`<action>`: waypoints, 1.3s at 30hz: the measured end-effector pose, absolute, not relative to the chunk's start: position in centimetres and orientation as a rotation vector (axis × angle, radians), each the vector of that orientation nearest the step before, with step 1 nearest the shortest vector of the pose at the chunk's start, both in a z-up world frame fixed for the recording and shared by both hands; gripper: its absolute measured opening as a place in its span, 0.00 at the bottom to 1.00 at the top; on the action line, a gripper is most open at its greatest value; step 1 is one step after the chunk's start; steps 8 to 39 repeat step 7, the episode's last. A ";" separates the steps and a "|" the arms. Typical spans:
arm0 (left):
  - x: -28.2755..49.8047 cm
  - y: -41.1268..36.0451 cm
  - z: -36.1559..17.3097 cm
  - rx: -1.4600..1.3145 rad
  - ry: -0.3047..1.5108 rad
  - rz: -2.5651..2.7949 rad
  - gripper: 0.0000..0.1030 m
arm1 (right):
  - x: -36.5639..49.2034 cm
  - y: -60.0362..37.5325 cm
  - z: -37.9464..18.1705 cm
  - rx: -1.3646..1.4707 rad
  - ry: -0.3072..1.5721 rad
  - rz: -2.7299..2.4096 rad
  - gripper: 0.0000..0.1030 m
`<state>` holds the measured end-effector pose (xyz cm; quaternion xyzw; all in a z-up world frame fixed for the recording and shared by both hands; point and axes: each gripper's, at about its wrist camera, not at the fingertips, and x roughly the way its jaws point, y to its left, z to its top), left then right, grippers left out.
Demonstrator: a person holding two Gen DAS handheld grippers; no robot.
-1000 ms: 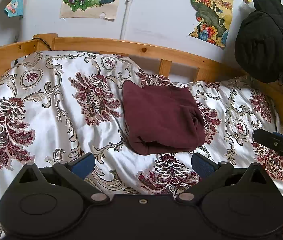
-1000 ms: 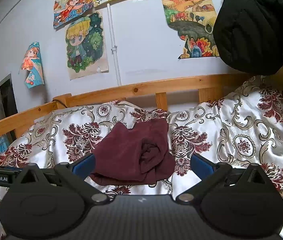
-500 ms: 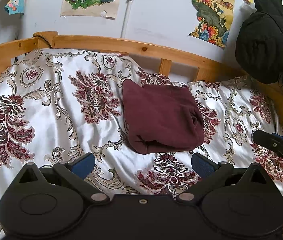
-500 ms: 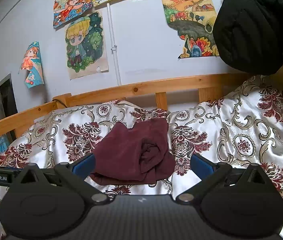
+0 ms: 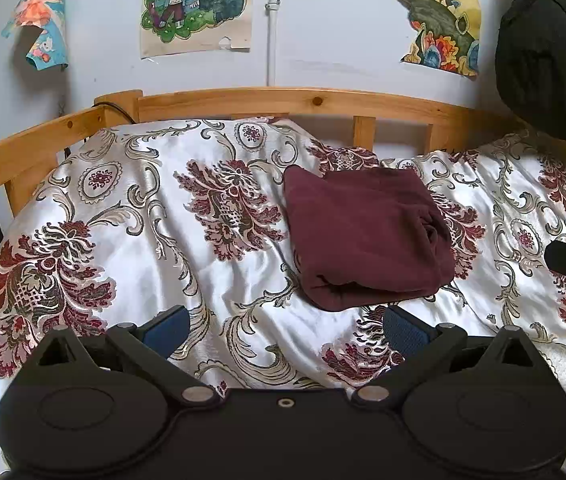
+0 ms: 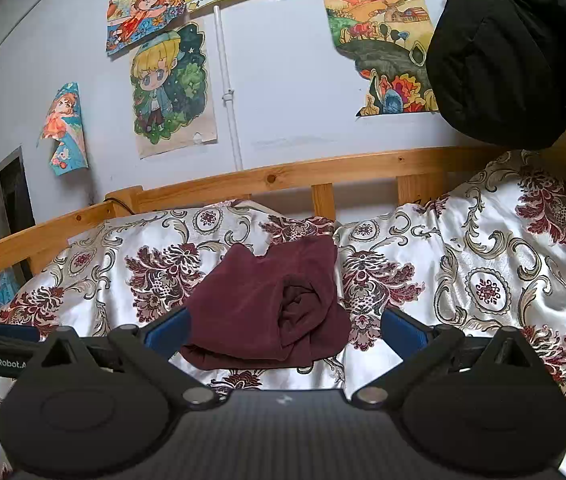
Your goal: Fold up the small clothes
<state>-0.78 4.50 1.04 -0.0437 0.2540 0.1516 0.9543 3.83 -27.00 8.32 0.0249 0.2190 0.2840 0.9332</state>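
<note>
Barely anything has moved since a second ago: my left view has tipped up a touch, the right view is unchanged, and the maroon garment (image 5: 367, 236) lies where it did. It sits folded into a compact block on the floral bedspread (image 5: 123, 216), near the wooden bed rail (image 5: 307, 100), with a rolled-in bunch showing at its right end.

My left hand-held gripper (image 5: 285, 326) is spread wide, holding nothing, and hangs above the bedspread just short of the garment's near edge. My right hand-held gripper (image 6: 283, 330) is also spread and empty; the garment (image 6: 267, 308) sits between its blue pads (image 6: 167, 330), near but apparently not touching, though the fisheye makes that hard to call.

The fold looks done or nearly so. To finish well I'd tidy only that bunched end: pinch the loose layers together, tuck them flat, and press down lightly so the slick satin doesn't let the block slide. Otherwise leave it and back off straight.
</note>
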 end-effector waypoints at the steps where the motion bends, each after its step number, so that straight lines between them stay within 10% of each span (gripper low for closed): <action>1: -0.7 4.5 1.0 -0.088 0.510 0.309 0.99 | 3.9 -27.0 8.4 0.051 0.449 0.582 1.00; 39: -0.7 4.1 1.1 -0.063 0.502 0.327 0.99 | 3.9 -26.9 8.4 0.046 0.457 0.586 1.00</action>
